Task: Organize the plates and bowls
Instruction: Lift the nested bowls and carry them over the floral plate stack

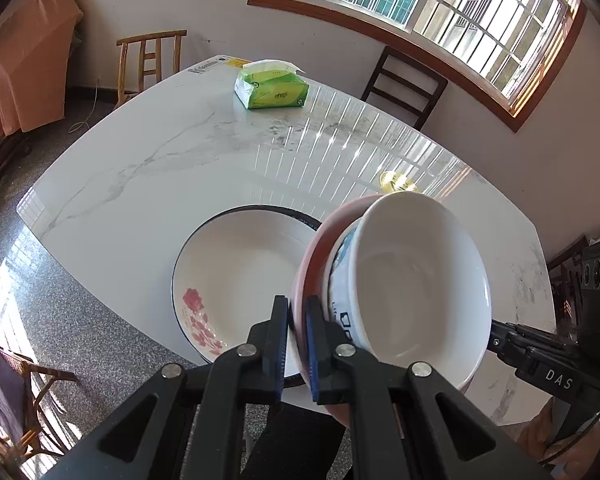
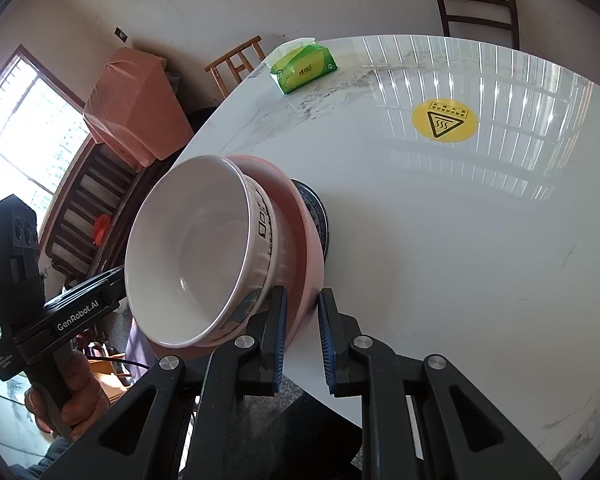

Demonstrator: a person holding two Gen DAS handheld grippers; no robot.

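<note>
Hand-held grippers (image 1: 298, 344) (image 2: 302, 336) on glossy pink plate (image 1: 302, 280)

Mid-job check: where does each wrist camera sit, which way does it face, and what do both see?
Left wrist: behind the left gripper, looking down at the floral plate; right gripper enters at right.
Right wrist: behind the right gripper, looking across the table; left gripper and hand at left.
Shared: white bowl in pink plate, tissue pack.
</note>
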